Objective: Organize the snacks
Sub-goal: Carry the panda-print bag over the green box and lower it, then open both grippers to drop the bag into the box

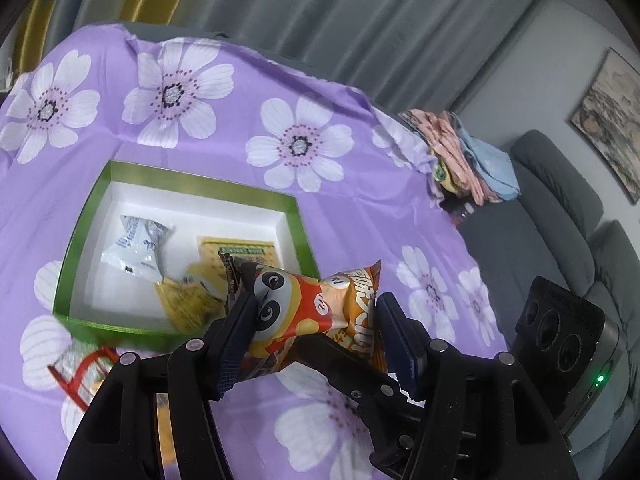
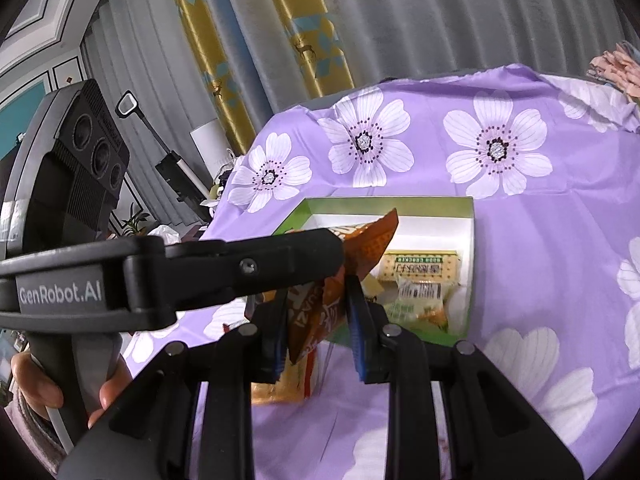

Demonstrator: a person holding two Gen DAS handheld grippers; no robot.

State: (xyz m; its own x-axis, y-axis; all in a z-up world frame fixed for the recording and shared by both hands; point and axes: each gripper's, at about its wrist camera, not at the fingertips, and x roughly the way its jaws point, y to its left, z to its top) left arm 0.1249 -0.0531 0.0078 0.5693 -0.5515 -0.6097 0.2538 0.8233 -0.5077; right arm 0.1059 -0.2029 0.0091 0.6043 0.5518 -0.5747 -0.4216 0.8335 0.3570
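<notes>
My left gripper (image 1: 314, 316) is shut on an orange panda snack bag (image 1: 316, 308), held above the table near the front right corner of a green-rimmed box (image 1: 298, 220). The box holds a silver-white packet (image 1: 136, 248) and yellow cracker packets (image 1: 236, 256). In the right wrist view, my right gripper (image 2: 316, 320) has its fingers on either side of the same orange bag's end (image 2: 320, 312), beside the left gripper's finger (image 2: 256, 268). The box (image 2: 466, 280) lies just behind. Whether the right jaws pinch the bag is unclear.
The table wears a purple flowered cloth (image 1: 304, 144). A red-trimmed packet (image 1: 86, 372) and an orange packet (image 2: 280, 388) lie near the table's front. Folded cloths (image 1: 460, 156) and a grey sofa (image 1: 552, 200) stand to the right. Curtains hang behind.
</notes>
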